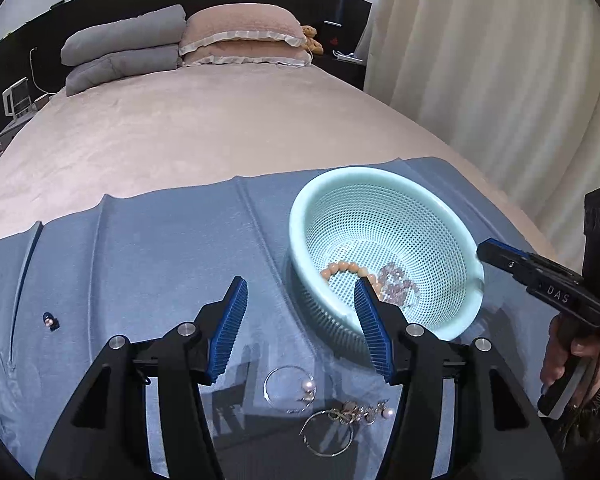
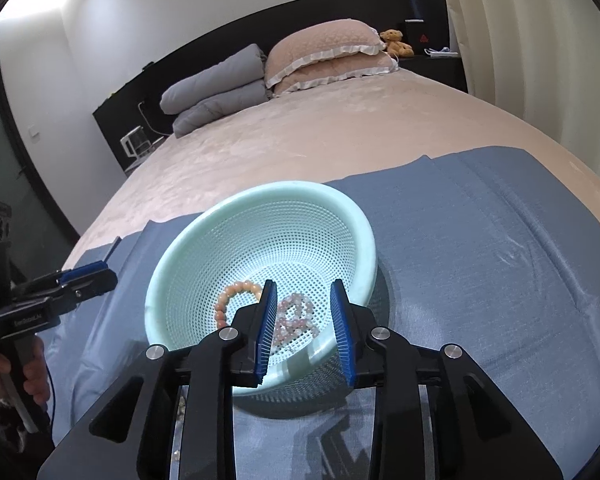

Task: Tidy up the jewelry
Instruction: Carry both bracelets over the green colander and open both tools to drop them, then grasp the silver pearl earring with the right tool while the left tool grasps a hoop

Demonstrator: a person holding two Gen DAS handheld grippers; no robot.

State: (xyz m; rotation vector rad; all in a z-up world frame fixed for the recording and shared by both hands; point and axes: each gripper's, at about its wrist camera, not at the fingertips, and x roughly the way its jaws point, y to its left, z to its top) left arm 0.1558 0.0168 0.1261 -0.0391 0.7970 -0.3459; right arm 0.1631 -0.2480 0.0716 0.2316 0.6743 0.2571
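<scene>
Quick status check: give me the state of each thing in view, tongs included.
Left tongs: open, nothing between them.
Right tongs: open, empty, over the basket.
Mint basket: upright on the blue cloth.
Peach bead bracelet: in the basket.
Pale pink bead bracelet: in the basket.
Hoop earrings: loose on the cloth.
Small pearl stud: on the cloth, apart.
</scene>
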